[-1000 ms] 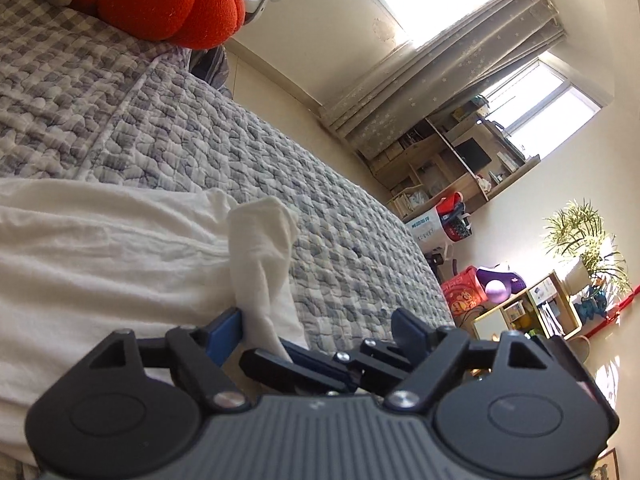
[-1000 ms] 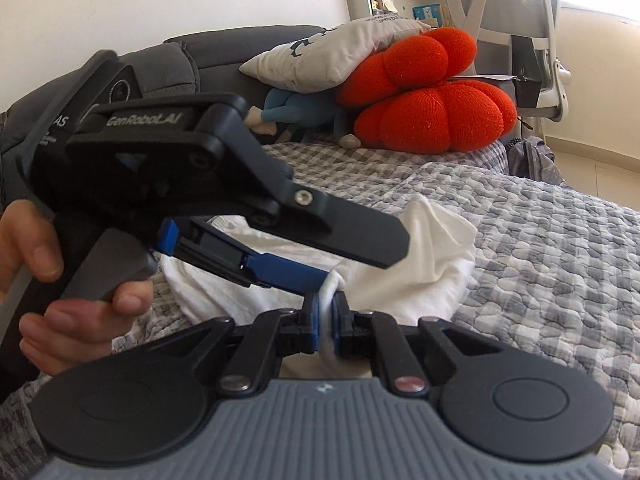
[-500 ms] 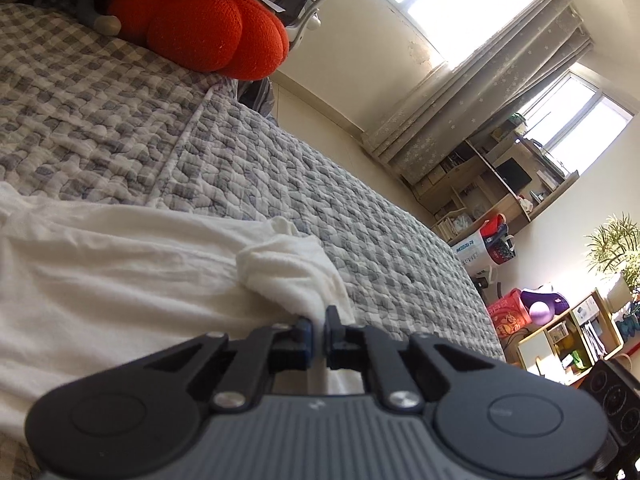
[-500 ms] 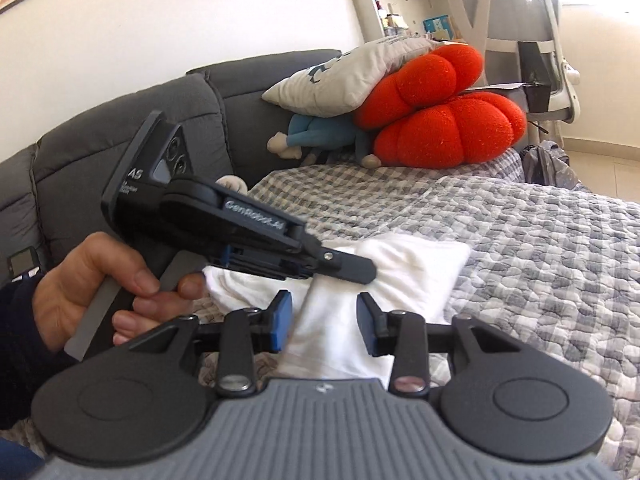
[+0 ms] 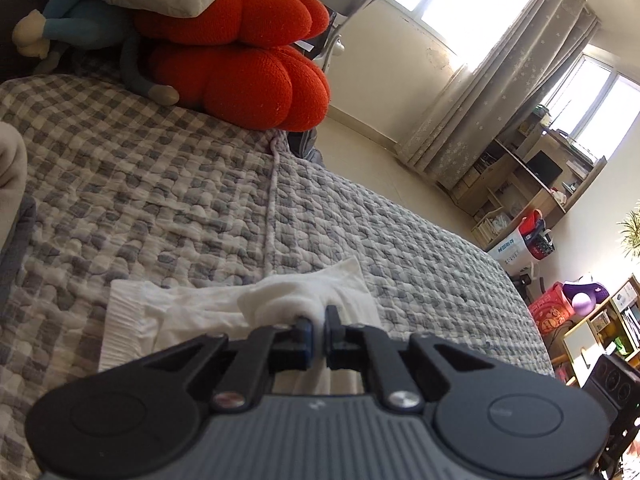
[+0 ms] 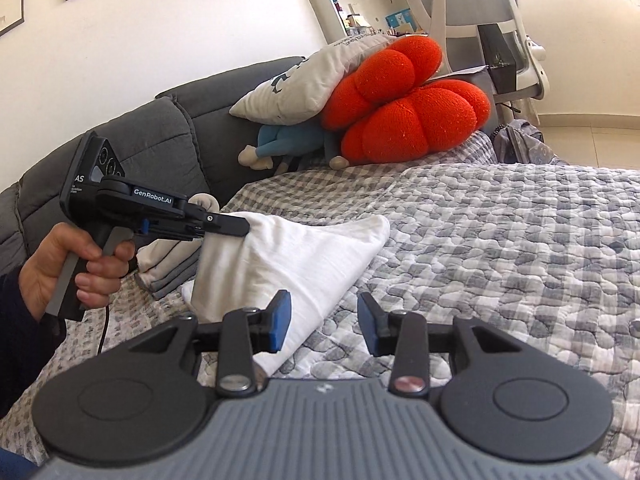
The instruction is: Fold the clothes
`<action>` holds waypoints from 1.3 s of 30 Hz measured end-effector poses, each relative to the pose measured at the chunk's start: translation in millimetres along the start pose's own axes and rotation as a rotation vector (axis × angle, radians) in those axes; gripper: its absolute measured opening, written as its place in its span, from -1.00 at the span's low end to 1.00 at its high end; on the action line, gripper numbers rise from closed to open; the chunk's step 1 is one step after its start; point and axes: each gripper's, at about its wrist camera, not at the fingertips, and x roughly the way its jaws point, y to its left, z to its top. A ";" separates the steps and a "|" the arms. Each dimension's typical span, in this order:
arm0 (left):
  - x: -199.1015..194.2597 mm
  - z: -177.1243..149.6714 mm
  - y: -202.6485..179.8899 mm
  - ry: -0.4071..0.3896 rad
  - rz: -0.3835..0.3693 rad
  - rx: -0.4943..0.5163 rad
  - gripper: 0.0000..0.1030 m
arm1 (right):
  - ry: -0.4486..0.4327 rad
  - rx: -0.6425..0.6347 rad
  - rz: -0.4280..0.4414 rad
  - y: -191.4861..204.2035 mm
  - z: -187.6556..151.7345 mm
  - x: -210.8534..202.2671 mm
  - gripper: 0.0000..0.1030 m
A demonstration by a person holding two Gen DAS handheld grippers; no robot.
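Left gripper (image 5: 316, 322) is pinching the white cloth (image 5: 224, 312).
Only the right view is showing the hand (image 6: 68, 264) lifting it; right gripper (image 6: 324, 322) is gaping, empty.

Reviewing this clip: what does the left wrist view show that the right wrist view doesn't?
Left wrist only: grey star-patterned curtains and wooden shelves.
Right wrist only: the person's hand holding the left gripper, which lifts the cloth's corner, and the open, empty right gripper.
Both: the white cloth garment pinched by the left gripper, the grey checked quilt, the orange knitted cushion.
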 end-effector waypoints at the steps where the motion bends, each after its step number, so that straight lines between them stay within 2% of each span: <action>1: -2.0 1.1 6.7 0.005 0.021 -0.004 -0.89 | 0.004 -0.003 0.004 0.2 -0.4 0.2 -0.20; 5: -4.2 -0.2 21.2 0.005 0.074 -0.006 -0.89 | 0.017 -0.007 0.014 1.2 -2.0 2.0 -0.21; 12: -9.1 0.0 35.4 0.008 0.118 0.016 -0.89 | 0.033 -0.035 0.022 3.3 -1.7 3.0 -0.21; 20: -7.0 -10.8 57.3 -0.016 0.093 -0.033 -0.89 | 0.069 -0.082 0.019 4.3 9.7 15.8 -0.20; 25: -13.2 -20.0 50.7 -0.058 0.041 -0.032 -0.87 | 0.093 -0.137 0.011 6.2 35.9 35.8 -0.20; 26: -13.1 -24.0 44.2 -0.071 0.055 -0.005 -0.87 | 0.100 -0.151 0.013 7.2 42.8 41.2 -0.20; 30: -7.6 -45.4 -1.6 -0.143 0.146 0.217 -0.87 | 0.152 -0.253 0.022 16.3 74.5 75.9 -0.18; 33: 2.5 -64.1 -32.7 -0.181 0.222 0.398 -0.87 | 0.204 -0.268 0.058 24.6 93.9 103.5 -0.14; 37: 16.9 -77.9 -47.5 -0.171 0.270 0.509 -0.87 | 0.306 -0.243 0.198 39.7 109.7 144.3 -0.02; 39: 19.8 -81.2 -49.7 -0.172 0.277 0.531 -0.87 | 0.365 -0.293 0.230 50.3 111.3 166.3 0.00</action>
